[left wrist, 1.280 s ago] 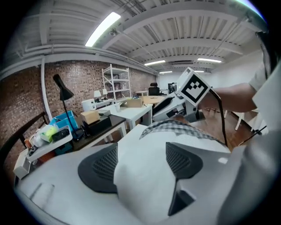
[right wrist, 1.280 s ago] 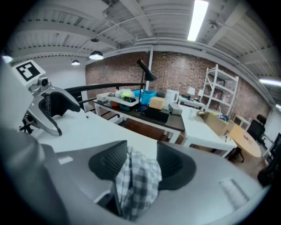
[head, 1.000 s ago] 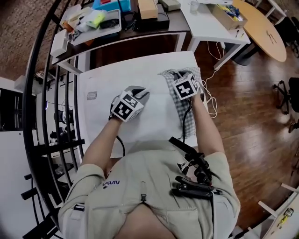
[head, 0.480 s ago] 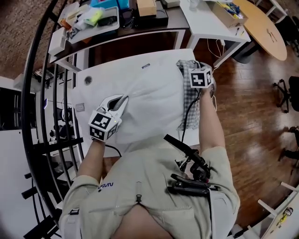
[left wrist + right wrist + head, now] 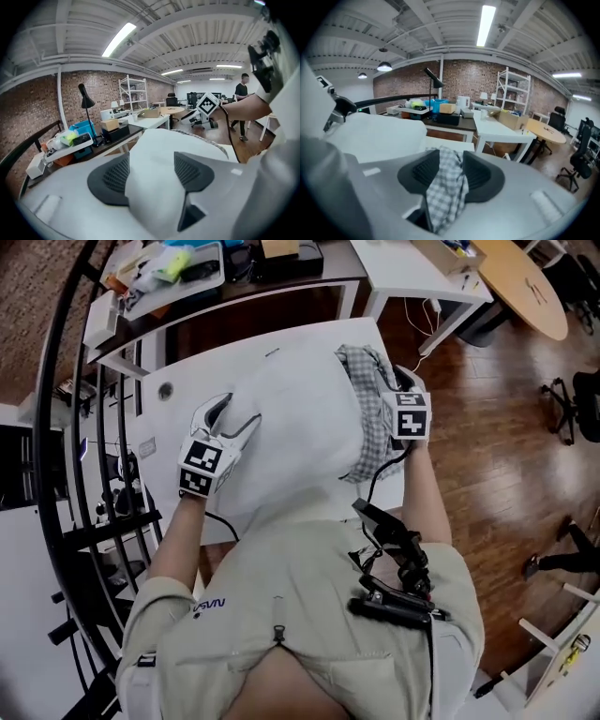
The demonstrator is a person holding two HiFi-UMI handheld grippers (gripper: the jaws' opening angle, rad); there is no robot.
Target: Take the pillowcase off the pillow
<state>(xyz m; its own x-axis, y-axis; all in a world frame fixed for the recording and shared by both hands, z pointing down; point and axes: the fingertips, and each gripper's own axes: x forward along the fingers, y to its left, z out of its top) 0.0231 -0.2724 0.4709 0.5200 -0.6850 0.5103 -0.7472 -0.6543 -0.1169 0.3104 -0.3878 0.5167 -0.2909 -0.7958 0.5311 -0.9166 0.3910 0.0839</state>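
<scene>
As their jaws have just opened, left gripper (image 5: pixel 230 414) straddles the pillow (image 5: pixel 300 418) — right gripper (image 5: pixel 447 171), the pillowcase (image 5: pixel 371 418).

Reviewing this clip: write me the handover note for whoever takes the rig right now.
Left tool: jaws have just been opening; open, with part of the white pillow between them.
Right tool: jaws have just been opening; open, with the checked pillowcase hanging between them.
Things: the pillow lies on the white table, most of it bare; the pillowcase is bunched along its right edge.
Done: pillowcase drawn off most of the pillow.
To do: whether the pillowcase is fully free cannot be told; if not, regrip both and pull it clear.
</scene>
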